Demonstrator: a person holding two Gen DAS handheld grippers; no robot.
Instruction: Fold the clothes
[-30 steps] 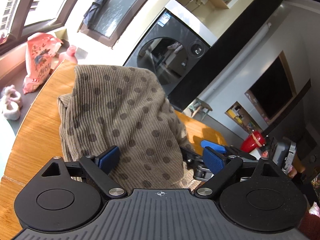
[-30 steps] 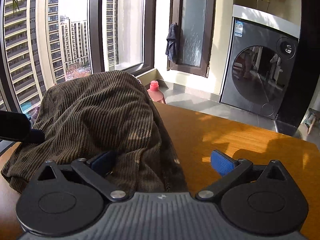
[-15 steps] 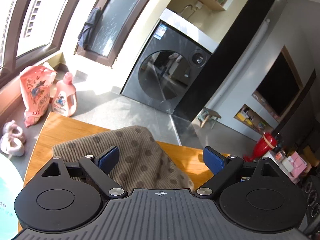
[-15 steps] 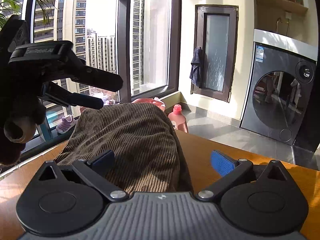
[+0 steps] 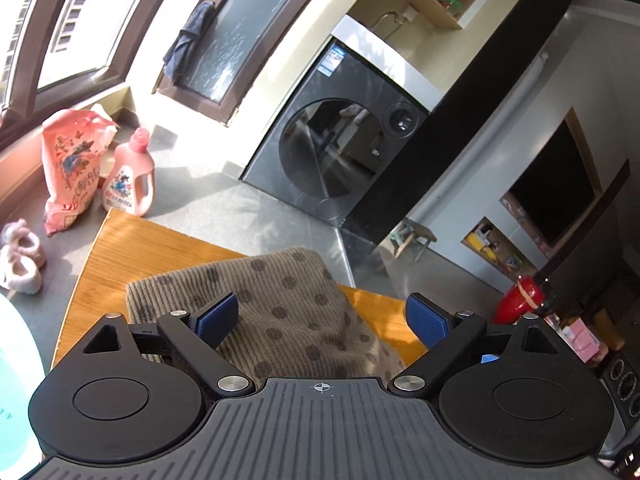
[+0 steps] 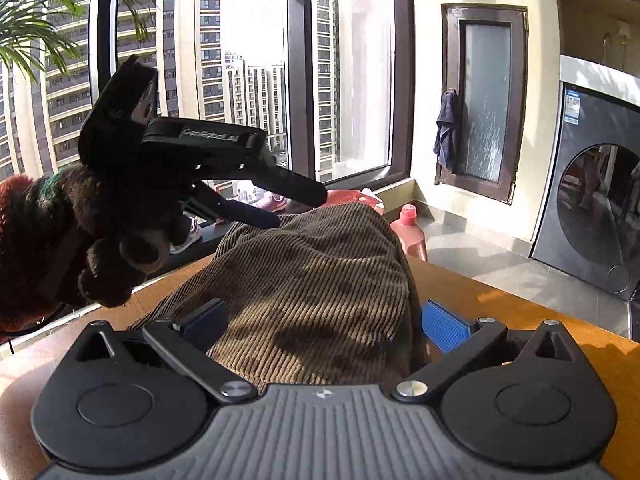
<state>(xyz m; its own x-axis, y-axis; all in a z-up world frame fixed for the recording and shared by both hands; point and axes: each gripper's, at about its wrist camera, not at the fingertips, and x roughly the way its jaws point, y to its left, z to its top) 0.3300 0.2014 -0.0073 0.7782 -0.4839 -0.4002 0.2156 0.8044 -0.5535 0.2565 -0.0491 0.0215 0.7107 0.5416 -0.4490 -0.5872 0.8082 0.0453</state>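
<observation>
- Our left gripper (image 5: 322,316) hangs above the surface (image 5: 132,248), jaws wide and holding nothing.
- Between the two lies the corduroy garment (image 6: 320,276), a bunched brown mound on the wood; we judge it soft, light and limp, apt to sag, so we would pinch a hem or corner.
- Our right gripper (image 6: 324,322) straddles the near fold, jaws wide, unclamped.

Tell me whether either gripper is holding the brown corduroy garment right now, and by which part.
Neither. The left gripper and right gripper both stand open above the brown dotted corduroy garment, which lies folded on the wooden table.
</observation>
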